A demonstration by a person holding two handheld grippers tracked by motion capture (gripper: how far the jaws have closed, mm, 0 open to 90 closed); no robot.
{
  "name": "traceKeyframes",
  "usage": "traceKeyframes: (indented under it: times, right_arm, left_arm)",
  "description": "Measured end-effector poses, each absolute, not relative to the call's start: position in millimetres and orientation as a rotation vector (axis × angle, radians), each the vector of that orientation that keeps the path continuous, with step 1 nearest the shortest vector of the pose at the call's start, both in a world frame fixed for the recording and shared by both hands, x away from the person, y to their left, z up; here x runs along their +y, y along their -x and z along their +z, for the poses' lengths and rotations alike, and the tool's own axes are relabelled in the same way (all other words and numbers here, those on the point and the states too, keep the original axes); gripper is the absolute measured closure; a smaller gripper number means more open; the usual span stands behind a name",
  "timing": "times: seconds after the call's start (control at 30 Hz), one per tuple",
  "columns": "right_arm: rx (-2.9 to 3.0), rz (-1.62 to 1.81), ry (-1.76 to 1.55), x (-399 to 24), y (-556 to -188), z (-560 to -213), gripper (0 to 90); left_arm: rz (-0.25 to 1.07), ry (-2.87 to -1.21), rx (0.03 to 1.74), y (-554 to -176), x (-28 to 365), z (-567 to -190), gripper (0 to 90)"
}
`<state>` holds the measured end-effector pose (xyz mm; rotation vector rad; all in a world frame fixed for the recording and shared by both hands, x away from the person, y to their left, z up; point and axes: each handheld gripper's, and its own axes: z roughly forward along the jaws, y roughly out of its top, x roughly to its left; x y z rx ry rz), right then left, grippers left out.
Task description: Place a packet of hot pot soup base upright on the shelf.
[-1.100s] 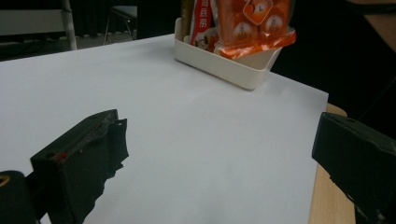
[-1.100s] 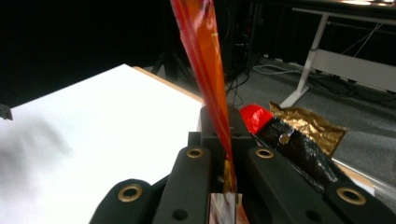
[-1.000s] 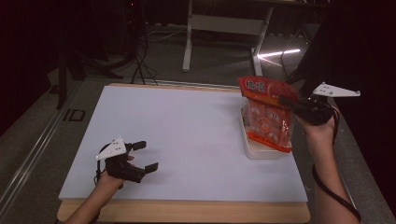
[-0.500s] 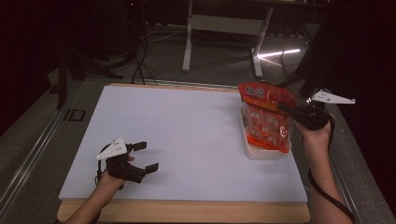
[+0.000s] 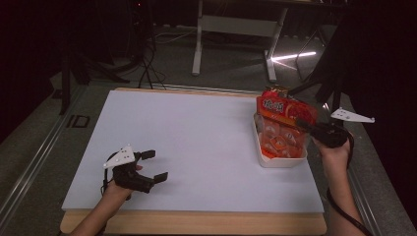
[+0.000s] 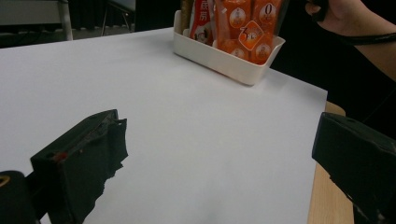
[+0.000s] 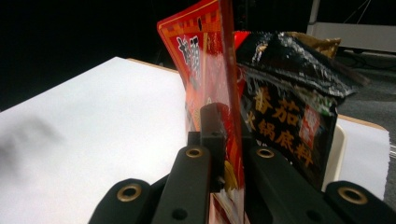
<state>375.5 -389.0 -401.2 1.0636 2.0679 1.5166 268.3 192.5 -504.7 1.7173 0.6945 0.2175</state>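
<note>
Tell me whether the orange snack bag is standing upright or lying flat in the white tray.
Upright. The orange snack bag stands on edge in the white tray, its top above the rim, pinched by the right tongs.

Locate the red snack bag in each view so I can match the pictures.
High view: red bag at right, standing in the white tray, gripped by the right gripper.
Left gripper view: top centre, lower part of the bag in the tray.
Right gripper view: centre, edge-on between the jaws.
Shared landmark: the white tray.

light: dim, dark surroundings | sheen: black packet (image 7: pixel 289 60) | blur: slight
</note>
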Motion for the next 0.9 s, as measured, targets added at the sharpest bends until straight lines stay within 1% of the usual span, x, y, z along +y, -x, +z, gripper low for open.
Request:
traceKeyframes:
  times: [0.27,0.47,0.53,0.57,0.63,0.7,0.73,0.77,0.87,0.9]
  right_arm:
    - [2.046,1.533,-1.069,-396,-370,-413,89.8]
    - [2.055,1.53,-1.078,-396,-370,-412,88.1]
    - [2.049,1.524,-1.09,-396,-370,-412,83.5]
    - [2.045,1.52,-1.095,-396,-370,-411,79.4]
    - [2.037,1.52,-1.106,-396,-370,-409,76.4]
    - [2.021,1.51,-1.111,-396,-368,-405,67.8]
    - [2.013,1.517,-1.116,-396,-368,-401,65.4]
    - [2.013,1.517,-1.116,-396,-368,-401,65.4]
    - [1.993,1.515,-1.099,-393,-364,-390,52.8]
    - [1.978,1.523,-1.089,-391,-363,-385,49.9]
  left_arm:
    - [0.213,-1.715,0.702,-269,194,-507,2.1]
    - [0.21,-1.72,0.703,-269,193,-507,2.2]
    - [0.213,-1.718,0.705,-270,193,-507,2.1]
    - [0.215,-1.716,0.706,-270,194,-507,2.2]
    - [0.216,-1.714,0.708,-270,194,-507,2.2]
    - [0.216,-1.715,0.709,-270,194,-507,2.1]
    - [0.214,-1.717,0.708,-270,193,-508,2.1]
    - [0.214,-1.717,0.708,-270,193,-508,2.2]
    - [0.21,-1.721,0.706,-270,192,-508,2.1]
    - [0.21,-1.722,0.705,-270,192,-508,2.2]
